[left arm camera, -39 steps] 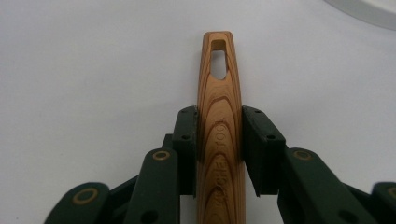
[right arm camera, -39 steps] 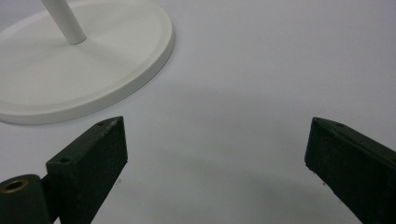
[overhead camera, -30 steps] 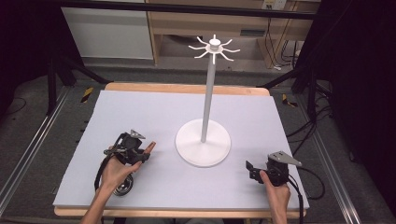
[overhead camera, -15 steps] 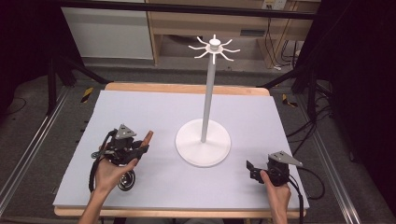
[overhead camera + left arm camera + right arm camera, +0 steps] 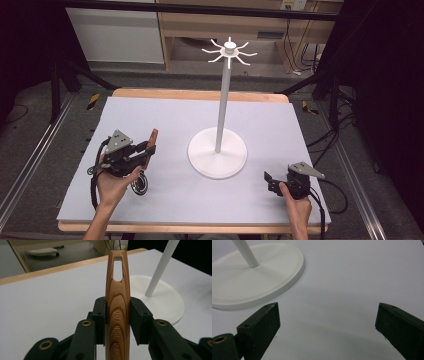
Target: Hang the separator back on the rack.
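My left gripper (image 5: 144, 148) is shut on a wooden handle (image 5: 117, 305) stamped "KITCHEN TOOL", with a slotted hanging hole near its tip. In the high view the wooden handle (image 5: 152, 138) points up and away from the hand, above the left part of the grey mat. A metal wire part (image 5: 139, 183) hangs below the hand; what it is I cannot tell. The white hook stand (image 5: 218, 150) rises mid-table, its round base (image 5: 160, 300) right of the handle and its hooks (image 5: 229, 51) high up. My right gripper (image 5: 327, 322) is open low over the mat, front right, with nothing between its pads.
The grey mat (image 5: 165, 115) covers a wooden table (image 5: 200, 95). The stand's base (image 5: 254, 282) lies left of and beyond my right gripper. Cables trail from both grippers. Dark floor, metal rails and furniture surround the table.
My left hand has lifted the wooden-handled tool off the mat and tilted the handle upward. The right hand has stayed where it was.
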### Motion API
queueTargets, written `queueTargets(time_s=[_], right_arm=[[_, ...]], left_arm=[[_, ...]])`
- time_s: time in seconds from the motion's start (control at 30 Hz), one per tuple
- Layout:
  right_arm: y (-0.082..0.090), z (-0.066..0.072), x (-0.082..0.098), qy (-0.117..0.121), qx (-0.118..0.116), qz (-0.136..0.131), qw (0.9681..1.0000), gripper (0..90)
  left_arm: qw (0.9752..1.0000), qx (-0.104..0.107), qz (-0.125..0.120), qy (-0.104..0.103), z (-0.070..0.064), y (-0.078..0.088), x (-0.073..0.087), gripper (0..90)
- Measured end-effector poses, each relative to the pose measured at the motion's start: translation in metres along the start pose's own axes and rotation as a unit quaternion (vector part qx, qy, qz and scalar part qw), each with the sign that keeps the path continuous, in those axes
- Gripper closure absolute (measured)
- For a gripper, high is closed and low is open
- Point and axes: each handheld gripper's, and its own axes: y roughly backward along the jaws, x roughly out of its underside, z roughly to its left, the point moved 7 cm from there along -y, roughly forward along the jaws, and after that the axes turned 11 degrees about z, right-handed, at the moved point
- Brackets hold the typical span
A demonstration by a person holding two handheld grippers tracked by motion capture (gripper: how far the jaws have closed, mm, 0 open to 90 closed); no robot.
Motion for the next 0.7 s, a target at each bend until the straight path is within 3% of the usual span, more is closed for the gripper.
queueTargets(time_s=[0.07, 0.23, 0.43, 0.7], right_arm=[[0.000, 0.000, 0.000, 0.004, 0.000, 0.000, 1.0000, 6.3], [0.000, 0.001, 0.000, 0.005, -0.002, -0.002, 1.0000, 6.3], [0.000, 0.001, 0.000, 0.007, -0.003, -0.003, 1.0000, 6.3], [0.000, 0.001, 0.000, 0.007, -0.005, -0.003, 1.0000, 6.3]], left_arm=[[0.9999, 0.009, -0.009, 0.005, -0.002, 0.004, -0.001, 67.6], [0.9996, 0.004, -0.029, 0.004, -0.004, 0.012, -0.007, 67.6], [0.9974, 0.012, -0.071, 0.007, -0.009, 0.027, -0.024, 67.6], [0.9960, 0.018, -0.087, 0.006, -0.013, 0.032, -0.034, 67.6]])
